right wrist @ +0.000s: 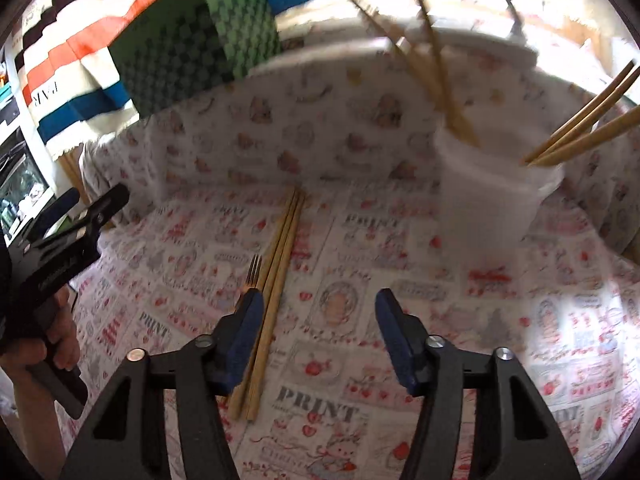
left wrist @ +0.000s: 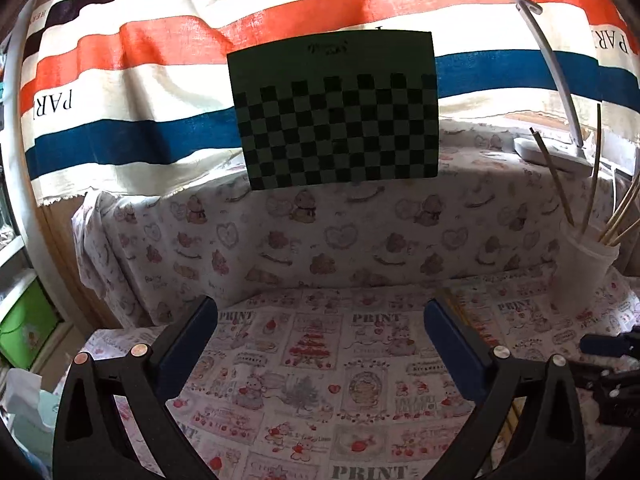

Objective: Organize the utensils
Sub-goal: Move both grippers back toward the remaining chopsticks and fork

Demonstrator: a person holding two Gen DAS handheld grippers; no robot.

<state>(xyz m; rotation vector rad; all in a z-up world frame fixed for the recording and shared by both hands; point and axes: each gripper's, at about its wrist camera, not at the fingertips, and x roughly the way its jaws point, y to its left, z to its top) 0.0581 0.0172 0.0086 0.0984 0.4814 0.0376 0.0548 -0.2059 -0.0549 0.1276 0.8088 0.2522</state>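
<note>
Checkerboard card (left wrist: 336, 112), striped cloth (left wrist: 120, 92), perhaps lamp arm (left wrist: 560, 76)

The right gripper (right wrist: 318, 312) hides the fork's (right wrist: 253, 272) handle; the cup (right wrist: 492, 192) is blurred.

chopsticks (right wrist: 276, 280): flat on cloth | fork (right wrist: 253, 272): beside, partly hidden | cup (right wrist: 492, 196): upright, blurred
</note>
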